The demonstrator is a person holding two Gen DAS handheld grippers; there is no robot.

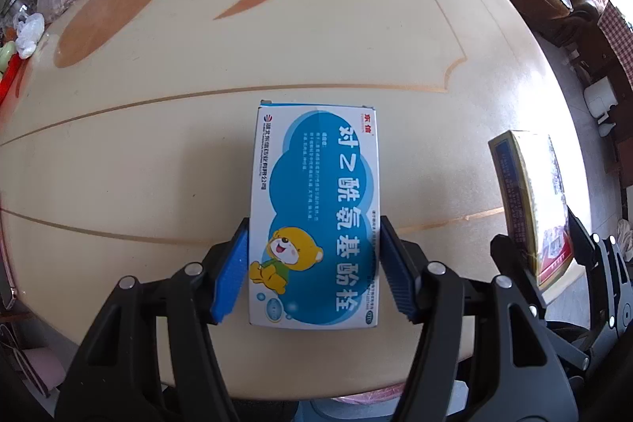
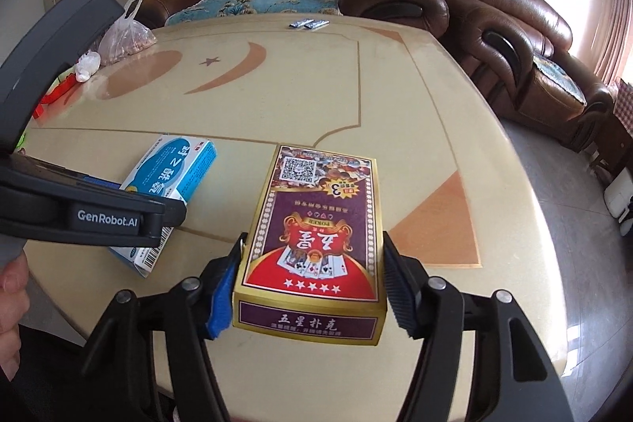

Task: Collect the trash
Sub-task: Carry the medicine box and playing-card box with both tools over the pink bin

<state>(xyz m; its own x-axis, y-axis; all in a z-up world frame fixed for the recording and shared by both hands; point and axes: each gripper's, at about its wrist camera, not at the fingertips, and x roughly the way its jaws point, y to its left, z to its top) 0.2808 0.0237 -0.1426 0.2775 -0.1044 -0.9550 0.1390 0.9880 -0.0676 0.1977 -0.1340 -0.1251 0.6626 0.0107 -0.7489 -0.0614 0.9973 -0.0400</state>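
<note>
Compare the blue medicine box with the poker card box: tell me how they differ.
The medicine box is white and blue with a cartoon bear; the poker card box is maroon, red and gold. The medicine box sits between the left claw pads; the poker box is clamped in the right claw. The medicine box looks flatter, the poker box thicker. Both are printed cardboard boxes.

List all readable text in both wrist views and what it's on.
"对乙酰氨基酚栓": blue and white medicine box
"GenRobot.AI": left gripper body
"五星扑克": end flap of playing card box
"POKER", "3": same box, top face
Fine print and QR code on both boxes: too small to read.
</note>
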